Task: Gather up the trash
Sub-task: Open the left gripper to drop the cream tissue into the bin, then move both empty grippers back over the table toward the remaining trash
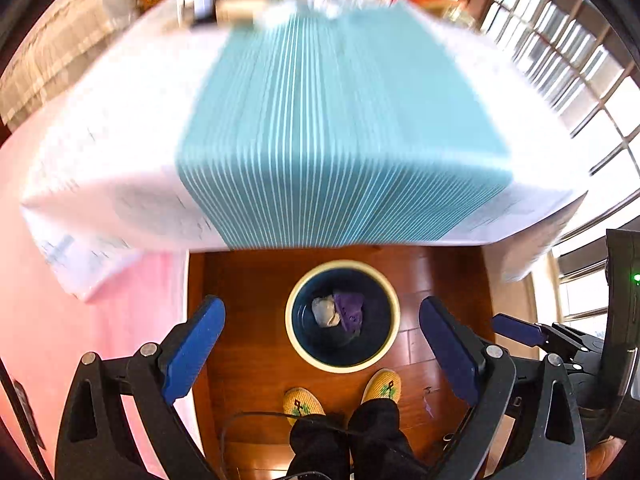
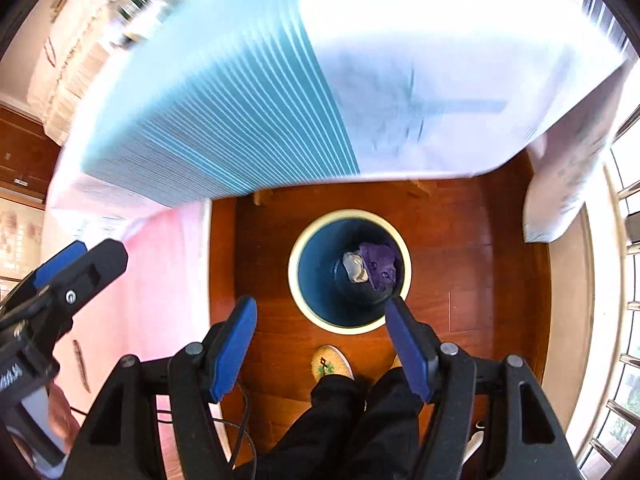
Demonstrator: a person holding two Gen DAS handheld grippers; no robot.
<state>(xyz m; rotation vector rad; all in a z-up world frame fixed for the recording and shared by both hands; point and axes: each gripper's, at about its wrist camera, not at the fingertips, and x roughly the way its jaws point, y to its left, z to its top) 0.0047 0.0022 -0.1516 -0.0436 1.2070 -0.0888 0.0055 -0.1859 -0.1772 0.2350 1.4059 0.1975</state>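
Note:
A round bin with a cream rim [image 1: 394, 312] [image 2: 405, 256] and dark blue inside stands on the wooden floor below the table edge. In it lie a crumpled grey-white wad [image 1: 326, 311] [image 2: 355, 267] and a purple crumpled piece [image 1: 351, 310] [image 2: 380, 266]. My left gripper [image 1: 322, 344] is open and empty, held above the bin. My right gripper [image 2: 320, 340] is open and empty, also above the bin. Each gripper shows at the edge of the other's view.
A table with a white cloth [image 1: 120, 152] [image 2: 460, 60] and a teal striped runner [image 1: 340, 128] [image 2: 224, 112] fills the upper view, blurred. A pink surface [image 1: 60, 320] [image 2: 160, 280] lies left. The person's slippered feet [image 1: 382, 386] [image 2: 332, 362] stand by the bin. Windows [image 1: 580, 80] are at the right.

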